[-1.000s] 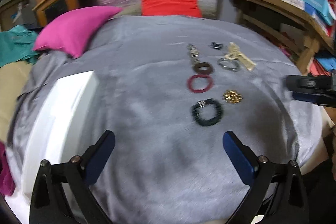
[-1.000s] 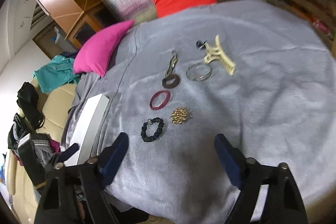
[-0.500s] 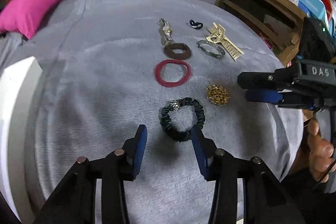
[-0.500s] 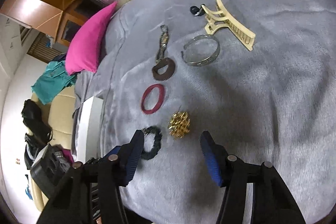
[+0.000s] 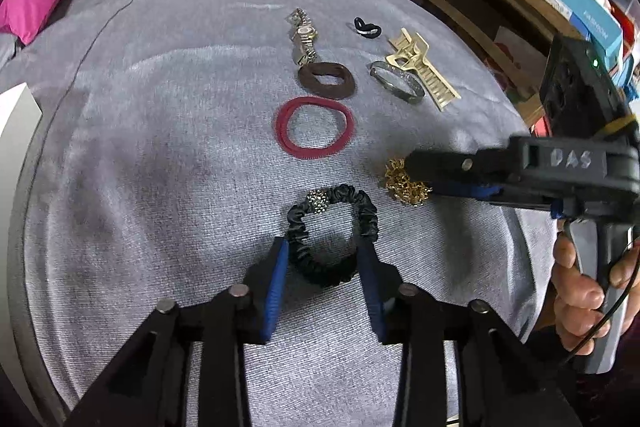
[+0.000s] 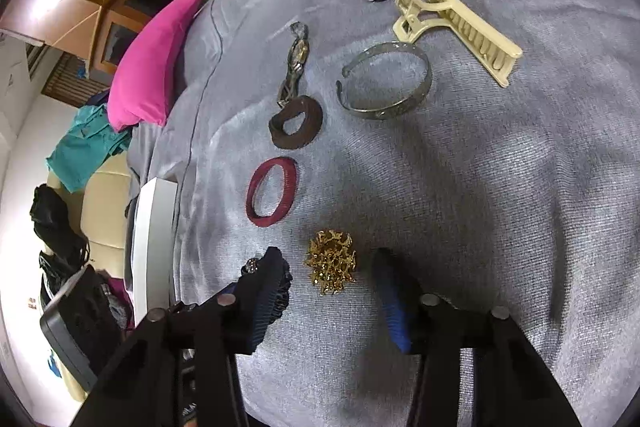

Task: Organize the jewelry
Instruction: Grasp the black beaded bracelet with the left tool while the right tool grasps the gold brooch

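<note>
Left gripper closes around the black scrunchie, pads touching its sides; right gripper closes astride the gold brooch, pads still apart from it

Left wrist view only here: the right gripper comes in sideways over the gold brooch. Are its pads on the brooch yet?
Observer: No. From the right wrist, the gold brooch lies between the right gripper fingers, grey cloth showing on both sides. The jaws are closing.
Operator: Is the silver bangle a closed ring?
Observer: No, the silver bangle is an open cuff, its gap toward the watch.
Operator: Anything beyond the pink cushion?
Observer: A teal cloth lies crumpled beside the pink cushion.
</note>
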A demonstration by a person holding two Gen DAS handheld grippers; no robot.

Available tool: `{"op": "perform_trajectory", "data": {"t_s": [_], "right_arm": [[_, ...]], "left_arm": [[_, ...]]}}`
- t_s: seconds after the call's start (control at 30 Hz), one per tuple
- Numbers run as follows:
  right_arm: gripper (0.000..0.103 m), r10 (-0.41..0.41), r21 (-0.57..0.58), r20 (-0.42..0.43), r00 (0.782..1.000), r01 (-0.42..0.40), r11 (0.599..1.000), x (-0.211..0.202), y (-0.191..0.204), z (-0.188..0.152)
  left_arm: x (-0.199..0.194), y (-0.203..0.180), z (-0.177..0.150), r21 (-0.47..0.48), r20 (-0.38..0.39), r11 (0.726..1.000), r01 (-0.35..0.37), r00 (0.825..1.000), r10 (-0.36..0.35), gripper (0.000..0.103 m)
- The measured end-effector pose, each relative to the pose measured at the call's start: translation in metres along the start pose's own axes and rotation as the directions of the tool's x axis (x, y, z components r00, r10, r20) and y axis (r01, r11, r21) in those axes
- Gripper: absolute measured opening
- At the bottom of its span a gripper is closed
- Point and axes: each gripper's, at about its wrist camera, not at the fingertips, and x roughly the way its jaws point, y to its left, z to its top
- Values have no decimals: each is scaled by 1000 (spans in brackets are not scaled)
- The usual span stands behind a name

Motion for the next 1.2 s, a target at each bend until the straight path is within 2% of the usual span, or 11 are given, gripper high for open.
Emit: {"op": "perform_trajectory", "data": {"t_s": [0.17, 0.37, 0.77, 1.0, 1.1, 1.13, 1.2], "right_arm": [[28, 7, -5, -2, 1000, -7, 1000, 1, 0, -1], [16, 26, -14, 0, 1000, -26, 1000, 2, 3, -4], [14, 38, 2, 79, 996, -38, 999, -15, 1, -3], [14, 35, 18, -2, 999, -35, 999, 0, -1, -6], [17, 27, 19, -15, 1000, -26, 999, 2, 1, -6], [18, 31, 25, -20, 999, -31, 999, 2, 0, -5], [21, 34, 39, -20, 999, -33, 999, 3, -2, -4]], "left_arm": [[0, -4, -2, 23, 0, 1000, 12, 1000, -12, 14], [1, -5, -2, 28, 6, 999, 19, 1000, -19, 10], [-16, 2, 0, 24, 64, 1000, 0, 998, -1, 9], [0, 4, -3, 14, -14, 1000, -12, 1000, 12, 9], [-1, 6, -3, -5, -11, 1000, 8, 1000, -8, 16], [-1, 8, -3, -18, -8, 1000, 19, 1000, -19, 22], [-1, 9, -3, -33, -2, 999, 31, 1000, -31, 24]]}}
